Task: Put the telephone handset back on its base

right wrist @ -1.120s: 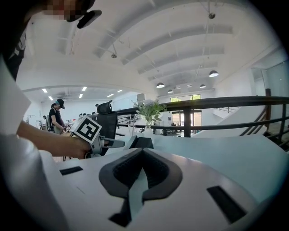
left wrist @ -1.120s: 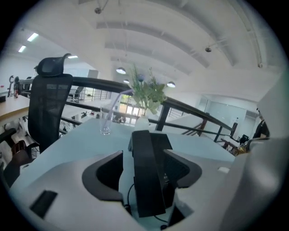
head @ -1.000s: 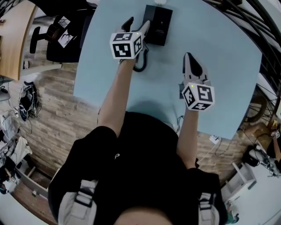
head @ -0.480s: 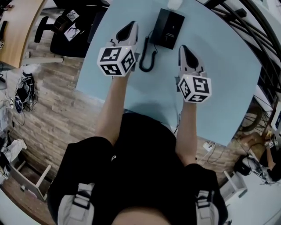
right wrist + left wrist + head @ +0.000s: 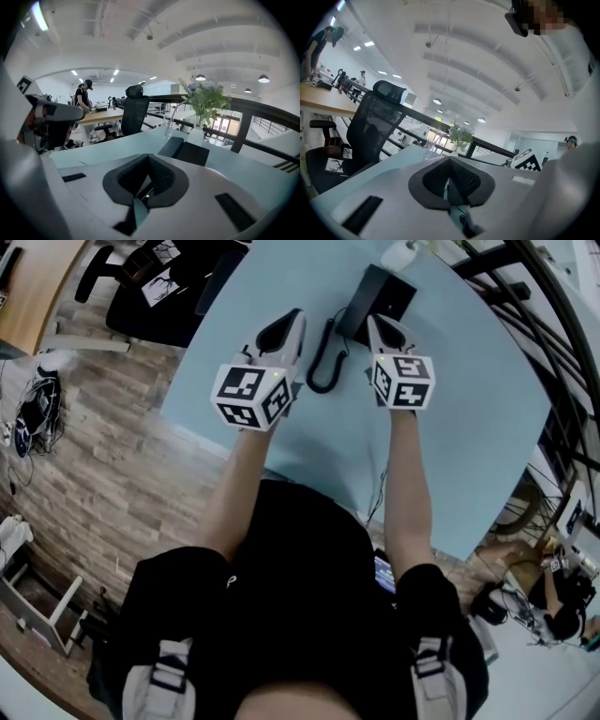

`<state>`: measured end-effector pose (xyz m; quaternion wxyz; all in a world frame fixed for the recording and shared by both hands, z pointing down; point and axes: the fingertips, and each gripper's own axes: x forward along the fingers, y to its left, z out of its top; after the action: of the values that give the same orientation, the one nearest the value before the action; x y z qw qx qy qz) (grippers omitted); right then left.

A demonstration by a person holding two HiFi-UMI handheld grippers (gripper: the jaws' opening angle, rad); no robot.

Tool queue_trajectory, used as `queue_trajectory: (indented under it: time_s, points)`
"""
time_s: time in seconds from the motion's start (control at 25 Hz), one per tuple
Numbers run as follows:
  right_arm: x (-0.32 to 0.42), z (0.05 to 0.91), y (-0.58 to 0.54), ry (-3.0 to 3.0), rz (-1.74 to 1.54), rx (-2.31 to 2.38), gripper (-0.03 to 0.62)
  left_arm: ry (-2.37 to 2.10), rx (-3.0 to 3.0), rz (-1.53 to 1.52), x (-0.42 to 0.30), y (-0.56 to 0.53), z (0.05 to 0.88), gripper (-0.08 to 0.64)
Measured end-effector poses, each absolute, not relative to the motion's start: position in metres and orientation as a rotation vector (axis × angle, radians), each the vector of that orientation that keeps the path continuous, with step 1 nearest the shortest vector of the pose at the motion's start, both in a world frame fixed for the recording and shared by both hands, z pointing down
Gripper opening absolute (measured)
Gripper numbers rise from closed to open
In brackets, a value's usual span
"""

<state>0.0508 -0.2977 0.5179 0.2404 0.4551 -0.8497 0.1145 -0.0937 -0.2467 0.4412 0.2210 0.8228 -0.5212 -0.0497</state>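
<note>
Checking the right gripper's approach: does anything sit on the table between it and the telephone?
Nothing visible does. Only bare table lies between the right gripper and the telephone; its coiled cord lies off to the left, and the glass stands beyond it.

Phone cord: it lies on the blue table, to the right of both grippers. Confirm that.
Wrong about the place. The phone cord does lie on the blue table, but between the left gripper and the right gripper, not right of both. The head view shows it.
</note>
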Motion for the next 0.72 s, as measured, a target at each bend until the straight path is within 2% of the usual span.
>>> queue_trajectory:
  time_s: [0.44,0.72]
  points:
    - [0.052,0.595,-0.325,-2.034,0.263,1.153,-0.006,-1.478,2.175,-0.116,-0.124,-0.234,0.478,0.000]
    - [0.051,0.597,-0.326,-2.049,0.252,1.145,-0.006,-1.480,2.153,-0.110,-0.129,-0.231,0.486,0.000]
